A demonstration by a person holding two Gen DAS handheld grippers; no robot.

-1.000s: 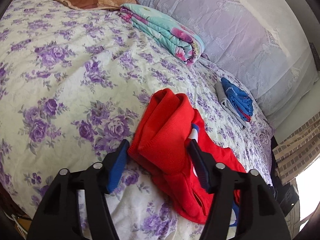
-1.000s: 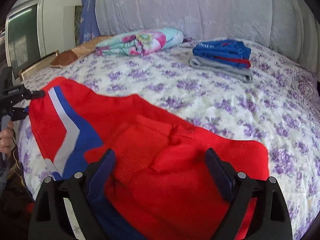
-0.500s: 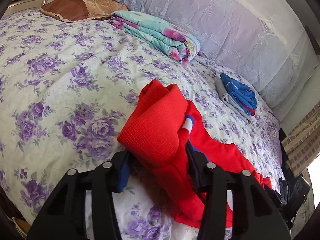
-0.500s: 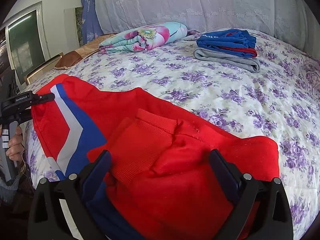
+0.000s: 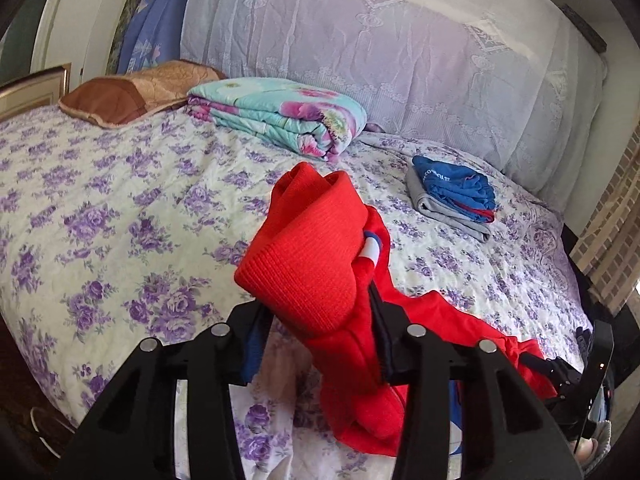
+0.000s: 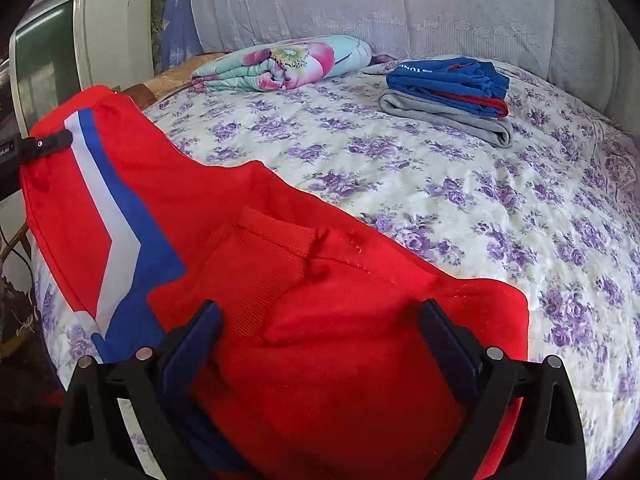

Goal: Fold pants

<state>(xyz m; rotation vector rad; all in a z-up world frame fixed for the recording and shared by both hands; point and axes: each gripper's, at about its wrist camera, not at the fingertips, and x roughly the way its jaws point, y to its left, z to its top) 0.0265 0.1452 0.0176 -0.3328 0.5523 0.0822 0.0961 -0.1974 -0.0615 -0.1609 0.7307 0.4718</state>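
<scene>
1. Purple-flowered bedding covered the bed [image 5: 120, 216], with a lilac lace headboard cover behind it, a folded floral quilt [image 5: 280, 116] and a brown pillow [image 5: 136, 94] near the head, and a small stack of folded blue and grey clothes [image 5: 452, 196] off to one side.
2. On the near part of the bed lay the red pants [image 6: 340, 340], one end lifted off the sheet in the left gripper [image 5: 316, 332], whose jaws had just been narrowing and now pinched the ribbed red band.
3. Over the other end hovered the right gripper [image 6: 320, 340], jaws spread wide, the cloth lying between them but not squeezed (no pad visibly pressed it).
4. Judged by the drape, the fabric was soft, light and limp, a thick knit that would sag and bunch wherever unsupported; nothing fragile, hardly slippery.
5. Sensible holds would be the firmer edges, the ribbed band or a hem corner, one per gripper, so the cloth could be pulled taut before folding.
6. Only the right wrist view showed the white and blue stripe [image 6: 108, 216] running down the raised leg and how the pants spread across the bed.
7. Only the left wrist view showed the ribbed weave of the gripped band up close, bunched into a roll above the jaws.
</scene>
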